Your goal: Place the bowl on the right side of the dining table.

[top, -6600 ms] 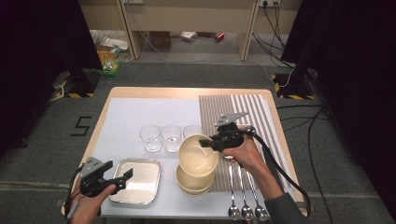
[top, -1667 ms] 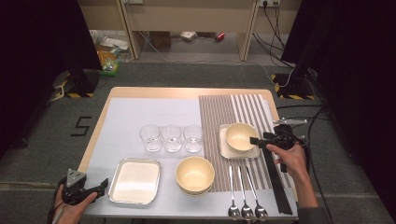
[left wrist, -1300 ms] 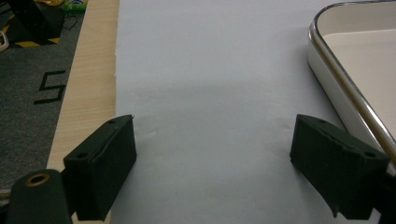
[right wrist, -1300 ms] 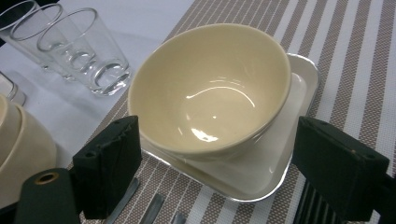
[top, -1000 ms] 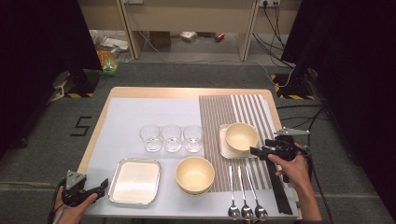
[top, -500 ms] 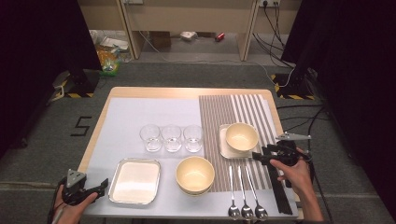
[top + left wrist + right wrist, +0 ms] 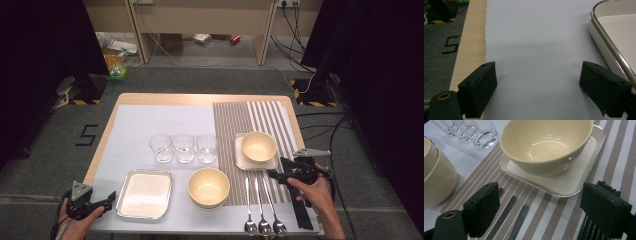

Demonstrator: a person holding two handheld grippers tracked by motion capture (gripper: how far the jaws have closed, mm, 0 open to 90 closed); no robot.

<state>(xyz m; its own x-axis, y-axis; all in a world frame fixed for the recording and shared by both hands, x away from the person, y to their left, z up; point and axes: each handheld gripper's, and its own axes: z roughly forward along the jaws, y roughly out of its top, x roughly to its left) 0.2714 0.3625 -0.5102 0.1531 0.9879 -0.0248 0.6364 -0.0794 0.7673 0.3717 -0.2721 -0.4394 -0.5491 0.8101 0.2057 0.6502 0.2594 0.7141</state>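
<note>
Right gripper [image 7: 274, 174] sits at the right edge of the striped placemat [image 7: 240, 117], jaws wide apart, nothing between them. It points left across the mat in the high view. In the right gripper view the handles of the three spoons [image 7: 509, 215] run straight out between and just ahead of the jaws; in the high view the spoons [image 7: 260, 205] lie side by side with long axes toward the person, bowls at the near edge, handle tips just left of the jaw tips. So the gripper comes at them roughly across their length, from the right and slightly beyond the handle ends. Just beside it on the right lies a bundle of black chopsticks [image 7: 299, 197], long axis parallel to the spoons; its ends show by the right jaw in the right gripper view. Beyond the jaws: cream bowl [image 7: 544, 142] seated upright on the small square plate [image 7: 574, 182], on the mat, apart from the jaws. Further left, the stacked cream bowls [image 7: 209, 186] at the mat's left border, then three glasses [image 7: 183, 147] in a row on the white sheet. Left gripper [image 7: 107, 198] is well apart at the near left corner, jaws also wide and empty, over bare white sheet, with the metal tray [image 7: 609, 42] just beside its right jaw. Right hand is clearly nearer to spoons and chopsticks; my read is next pick is one of those, likely needing a wrist turn to span a handle.
</note>
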